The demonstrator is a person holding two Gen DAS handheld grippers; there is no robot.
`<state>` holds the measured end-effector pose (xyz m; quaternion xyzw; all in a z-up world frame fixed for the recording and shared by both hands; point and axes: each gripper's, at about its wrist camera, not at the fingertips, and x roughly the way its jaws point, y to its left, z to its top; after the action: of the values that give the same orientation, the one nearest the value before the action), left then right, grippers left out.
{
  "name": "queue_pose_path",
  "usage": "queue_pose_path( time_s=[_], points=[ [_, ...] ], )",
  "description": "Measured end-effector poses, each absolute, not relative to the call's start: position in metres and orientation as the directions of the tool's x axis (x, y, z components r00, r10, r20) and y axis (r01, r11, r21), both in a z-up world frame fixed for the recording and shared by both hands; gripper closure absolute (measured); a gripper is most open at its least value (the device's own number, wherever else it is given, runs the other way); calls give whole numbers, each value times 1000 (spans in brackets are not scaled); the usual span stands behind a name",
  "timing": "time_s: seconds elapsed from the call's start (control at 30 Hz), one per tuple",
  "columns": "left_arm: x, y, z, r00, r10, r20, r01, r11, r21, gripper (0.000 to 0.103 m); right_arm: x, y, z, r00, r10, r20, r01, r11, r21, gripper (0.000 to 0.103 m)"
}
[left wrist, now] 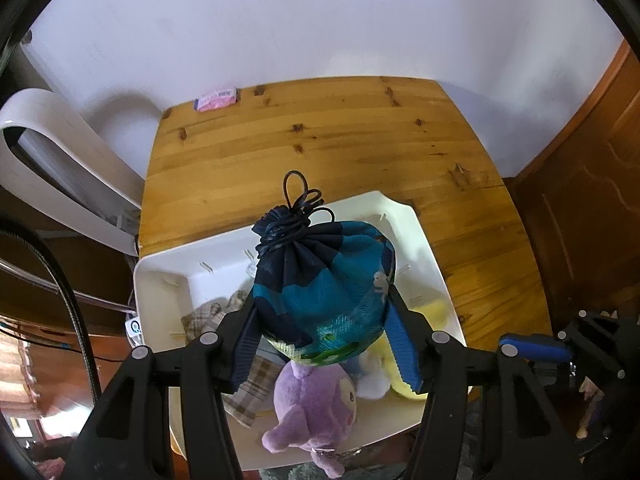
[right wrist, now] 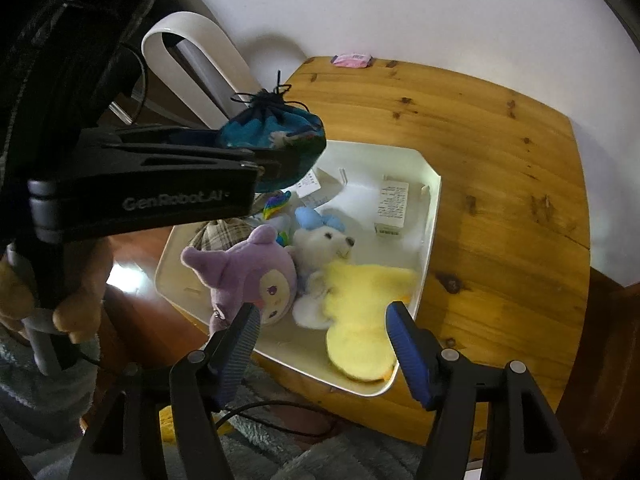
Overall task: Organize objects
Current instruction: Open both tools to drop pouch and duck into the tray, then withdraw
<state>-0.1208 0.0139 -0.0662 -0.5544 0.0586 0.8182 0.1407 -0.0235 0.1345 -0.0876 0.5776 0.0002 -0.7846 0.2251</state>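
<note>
My left gripper (left wrist: 320,332) is shut on a blue and teal drawstring pouch (left wrist: 324,288) and holds it above the white bin (left wrist: 160,280). The pouch also shows in the right wrist view (right wrist: 276,132), held over the bin's (right wrist: 432,200) far left corner. The bin holds a purple plush (right wrist: 248,280), a white bear plush (right wrist: 328,244), a yellow plush (right wrist: 360,312), a plaid cloth (right wrist: 220,232) and a small white box (right wrist: 392,208). My right gripper (right wrist: 320,344) is open and empty, just above the bin's near edge.
The bin sits on a wooden table (left wrist: 320,140). A pink packet (left wrist: 216,100) lies at the table's far left edge by the white wall. A white curved stand (left wrist: 60,168) is left of the table. A wooden door (left wrist: 592,200) is at the right.
</note>
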Motion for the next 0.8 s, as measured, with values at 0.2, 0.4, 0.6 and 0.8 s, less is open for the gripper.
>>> queue_pose_path(
  time_s=[0.2,0.4,0.6,0.8],
  points=[
    [-119,18,-64,-357,165,-919,-298,-953,-55,33,-18,141,-84,-243,-360,-901,360,-896,261,37],
    [-115,25,-51,-380,158,-911,-310,-950,-36,28,-14,150,-74,-287,-349,-892,362,-902,237,37],
    [-117,25,-20,-431,130,-893,-309,-951,11,28,-13,162,-58,-340,-339,-877,358,-909,212,37],
    [-125,15,27,-518,77,-852,-274,-958,80,28,-18,182,-39,-402,-315,-860,343,-922,178,37]
  ],
)
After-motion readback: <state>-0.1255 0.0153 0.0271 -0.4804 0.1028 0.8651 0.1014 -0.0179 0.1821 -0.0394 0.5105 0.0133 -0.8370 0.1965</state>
